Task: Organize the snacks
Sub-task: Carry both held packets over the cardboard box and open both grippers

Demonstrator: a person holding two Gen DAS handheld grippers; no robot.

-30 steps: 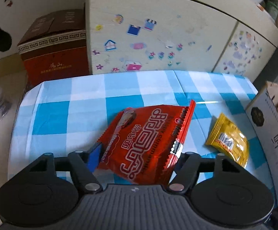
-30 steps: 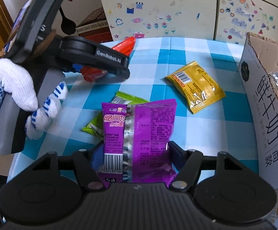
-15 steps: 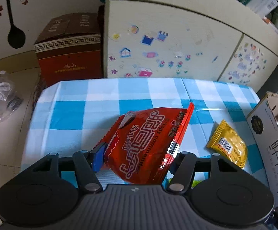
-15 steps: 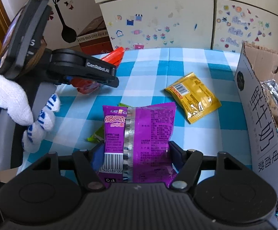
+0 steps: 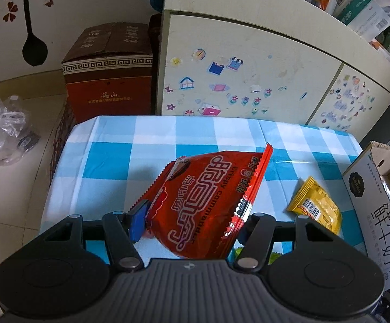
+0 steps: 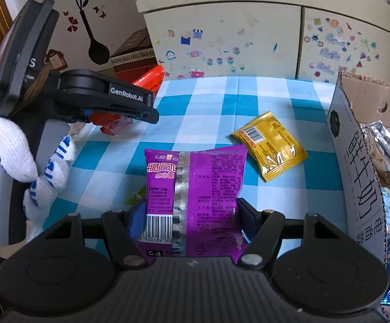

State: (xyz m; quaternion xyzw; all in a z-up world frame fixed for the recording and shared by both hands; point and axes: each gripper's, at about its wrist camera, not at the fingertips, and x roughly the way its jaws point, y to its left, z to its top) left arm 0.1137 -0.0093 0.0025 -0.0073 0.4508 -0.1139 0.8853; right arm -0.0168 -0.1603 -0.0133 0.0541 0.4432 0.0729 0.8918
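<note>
While both grippers hold a packet above the blue-and-white checked surface (image 6: 249,102), the step in hand looks like carrying the snacks to the open cardboard box (image 6: 356,145) at the right edge of that surface. The left gripper (image 5: 192,220) has just been closing its jaws, and they now press on the sides of the glossy red plastic snack bag (image 5: 208,202), which hangs clear of the surface. The right gripper (image 6: 189,215) is clamped on the purple plastic snack packet (image 6: 197,188), barcode side up.

A small yellow foil sachet (image 6: 270,145) lies flat on the surface, near the box but apart from it, and a green wrapper (image 6: 135,196) shows partly under the purple packet. A silver foil pack (image 6: 383,145) is already inside the box.

I judge the next move must bring each packet over the box rim and let it go only there; the two grippers should not cross each other.

On the red bag I read "Crispy commander" and large Chinese characters. The box side carries the characters 鲜牛奶. The left gripper's body says "GenRobot.AI".
</note>
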